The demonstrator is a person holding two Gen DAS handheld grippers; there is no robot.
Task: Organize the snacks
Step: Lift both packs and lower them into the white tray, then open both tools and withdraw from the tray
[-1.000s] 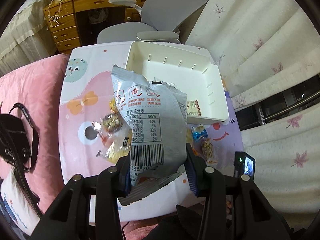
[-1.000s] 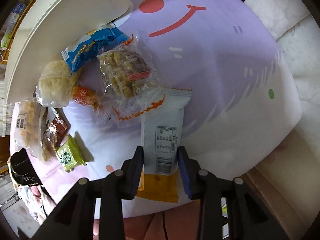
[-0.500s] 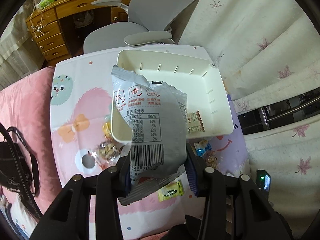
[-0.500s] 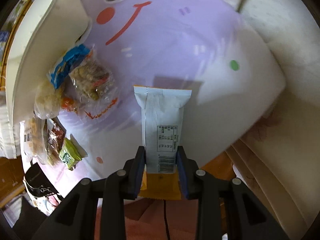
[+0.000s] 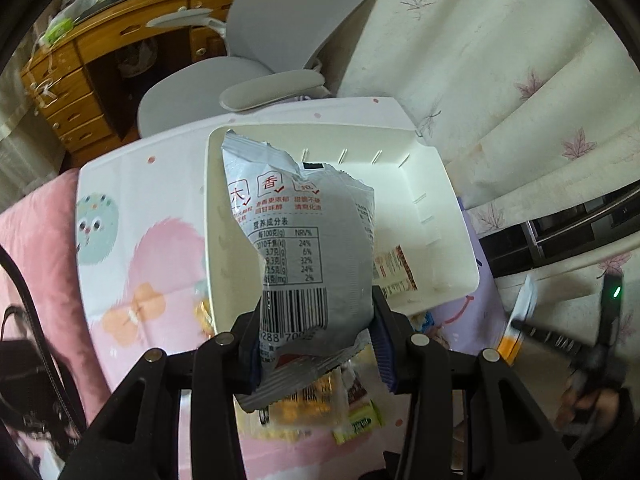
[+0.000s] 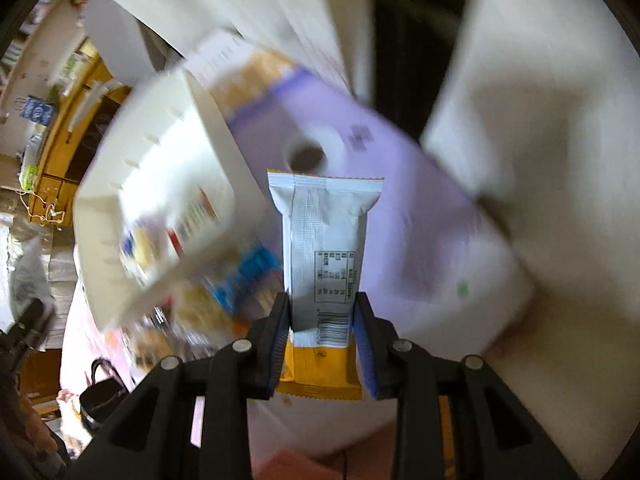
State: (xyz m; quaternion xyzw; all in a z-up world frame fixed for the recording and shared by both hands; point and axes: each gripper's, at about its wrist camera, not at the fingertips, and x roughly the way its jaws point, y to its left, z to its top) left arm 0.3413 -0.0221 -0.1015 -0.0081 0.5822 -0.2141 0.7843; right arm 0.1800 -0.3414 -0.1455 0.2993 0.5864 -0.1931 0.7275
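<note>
Left wrist view: left gripper point(image 5: 316, 344), jaws clamped on the lower end of a crinkled grey foil snack bag point(image 5: 304, 248), held upright over the near wall of a white rectangular plastic bin point(image 5: 448, 208). One small packet point(image 5: 394, 272) lies inside. Loose snacks point(image 5: 320, 408) lie on the cartoon-print sheet point(image 5: 132, 208) below. Right wrist view, blurred: right gripper point(image 6: 322, 340), jaws closed on a white-and-orange wrapped bar point(image 6: 324, 248), held in the air beside the bin.

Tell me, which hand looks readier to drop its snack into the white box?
Left, probably. The left gripper holds the grey packet right in front of the white bin. The right gripper holds the white-and-orange bar off to the bin's side, above the purple cloth.
</note>
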